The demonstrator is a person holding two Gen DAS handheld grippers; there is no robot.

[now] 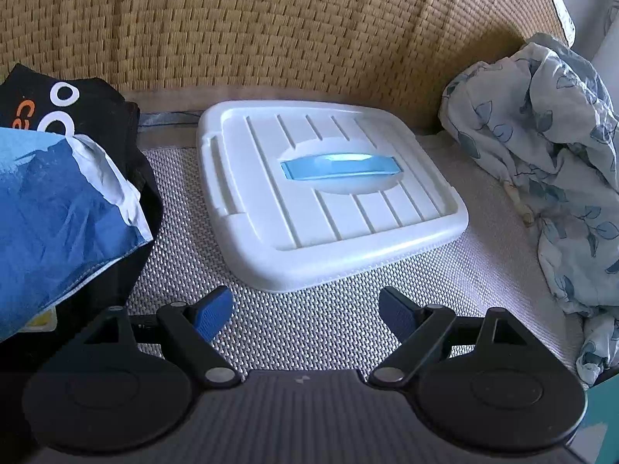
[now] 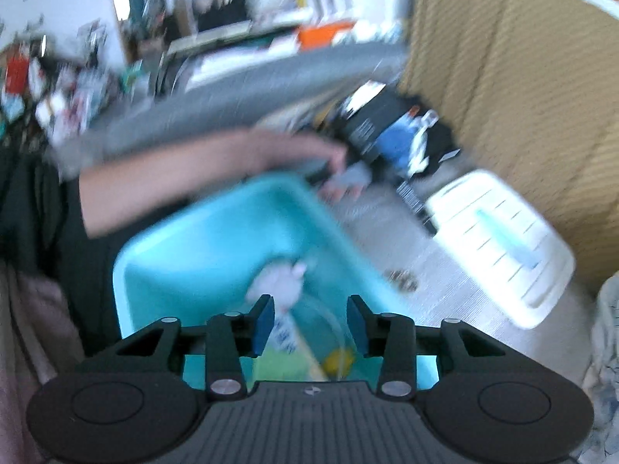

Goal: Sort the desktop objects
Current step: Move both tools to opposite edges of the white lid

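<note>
A white storage-box lid (image 1: 329, 193) with a light blue handle (image 1: 340, 166) lies flat on the mesh mat (image 1: 309, 332), just beyond my left gripper (image 1: 305, 301), which is open and empty. In the blurred right wrist view my right gripper (image 2: 309, 309) hovers over a teal bin (image 2: 201, 247), its jaws apart with no pad pressing on anything. Inside the bin lie a crumpled white thing (image 2: 278, 282), a printed packet (image 2: 284, 336) and a small yellow thing (image 2: 338, 359). The lid (image 2: 499, 239) shows to the right of the bin.
A black bag (image 1: 58, 96) with a blue plastic bag (image 1: 58, 201) on it fills the left. Floral cloth (image 1: 549, 162) is heaped at the right. A woven rattan back (image 1: 271, 19) rises behind. A person's forearm (image 2: 185, 178) crosses above the bin. A small dark item (image 2: 402, 278) lies on the mat.
</note>
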